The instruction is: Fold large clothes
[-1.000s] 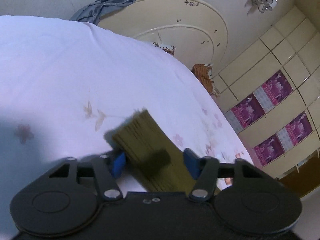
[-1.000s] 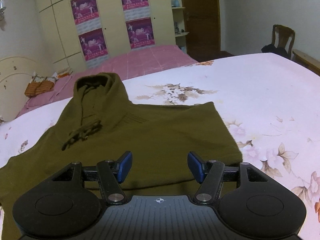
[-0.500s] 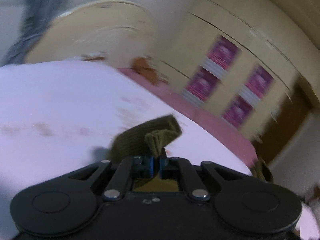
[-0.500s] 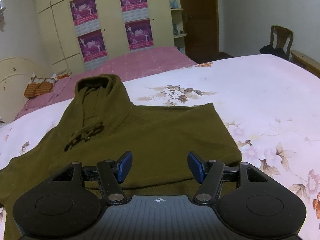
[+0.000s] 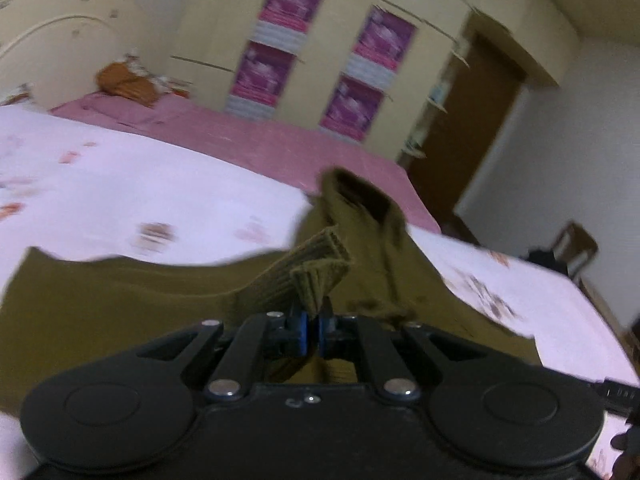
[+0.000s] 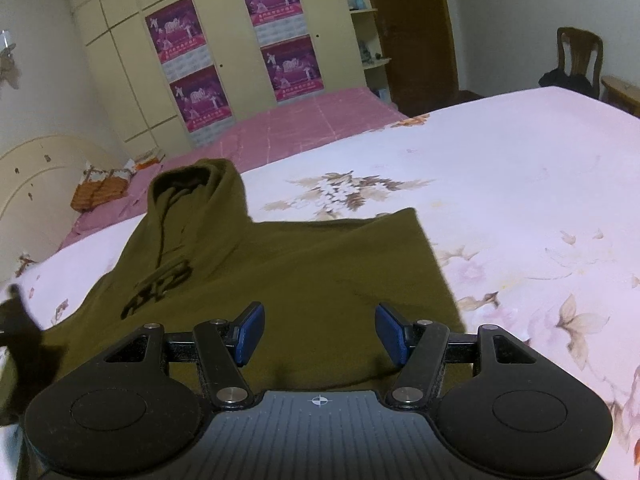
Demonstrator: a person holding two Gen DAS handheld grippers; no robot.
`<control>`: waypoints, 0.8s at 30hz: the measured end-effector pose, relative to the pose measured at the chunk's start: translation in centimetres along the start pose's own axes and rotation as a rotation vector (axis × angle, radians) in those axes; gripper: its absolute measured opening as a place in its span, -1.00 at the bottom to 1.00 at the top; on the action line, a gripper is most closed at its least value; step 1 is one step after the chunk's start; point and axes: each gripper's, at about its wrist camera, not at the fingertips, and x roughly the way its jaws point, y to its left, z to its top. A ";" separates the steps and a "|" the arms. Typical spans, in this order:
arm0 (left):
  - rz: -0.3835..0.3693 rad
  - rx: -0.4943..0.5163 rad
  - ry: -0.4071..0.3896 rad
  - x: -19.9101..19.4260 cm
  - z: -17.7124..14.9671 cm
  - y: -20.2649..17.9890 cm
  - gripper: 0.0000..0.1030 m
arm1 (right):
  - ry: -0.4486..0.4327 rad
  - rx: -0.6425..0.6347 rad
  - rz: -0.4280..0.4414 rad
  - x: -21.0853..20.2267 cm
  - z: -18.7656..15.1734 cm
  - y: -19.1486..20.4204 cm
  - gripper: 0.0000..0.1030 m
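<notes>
Left wrist view shows the left gripper [image 5: 313,330] clamped on the ribbed cuff [image 5: 318,270] of an olive hoodie [image 5: 120,304]; the cuff bunches up out of the closed pads, and the sleeve trails back under the tool. The cuff hangs above the hoodie's body, just short of the hood [image 5: 360,200], so I judge a sleeve fold is under way: the sleeve is lifted and over the body, but not laid down. The picture is blurred, so finer detail of the cloth is hard to read.

Right wrist view shows the right gripper [image 6: 320,334] with its jaws apart and nothing between them, hovering over the hem side of the hoodie [image 6: 320,280]. Relative to the hood [image 6: 192,188], the body spreads flat toward the camera on the floral bedsheet [image 6: 520,200], with the drawstring [image 6: 162,276] lying just below the hood. The body's right edge is straight with no loose sleeve showing there; I cannot tell whether that sleeve is tucked in.

Done, by my reading: the hoodie is spread out and one cuff is picked up. Left: setting this sleeve down, and folding the body and hood into a compact shape.
</notes>
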 end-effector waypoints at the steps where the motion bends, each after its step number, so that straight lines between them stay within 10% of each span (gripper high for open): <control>1: -0.005 0.022 0.007 0.6 -0.4 -0.9 -0.90 | 0.002 0.006 0.003 0.0 0.2 -0.7 0.20; 16: -0.090 0.165 0.130 6.7 -5.0 -11.8 -0.90 | 0.028 0.090 0.001 -0.7 1.4 -8.4 0.20; 17: -0.109 0.170 0.157 7.1 -5.3 -11.9 -0.82 | 0.032 0.094 0.008 -0.8 1.5 -8.5 0.20; 21: -0.162 0.183 0.162 5.7 -6.1 -11.7 0.65 | 0.042 0.097 0.071 -1.1 1.8 -7.8 0.21; 24: -0.154 0.150 0.079 1.8 -4.9 -8.9 0.41 | 0.053 0.083 0.136 -0.9 1.9 -6.0 0.21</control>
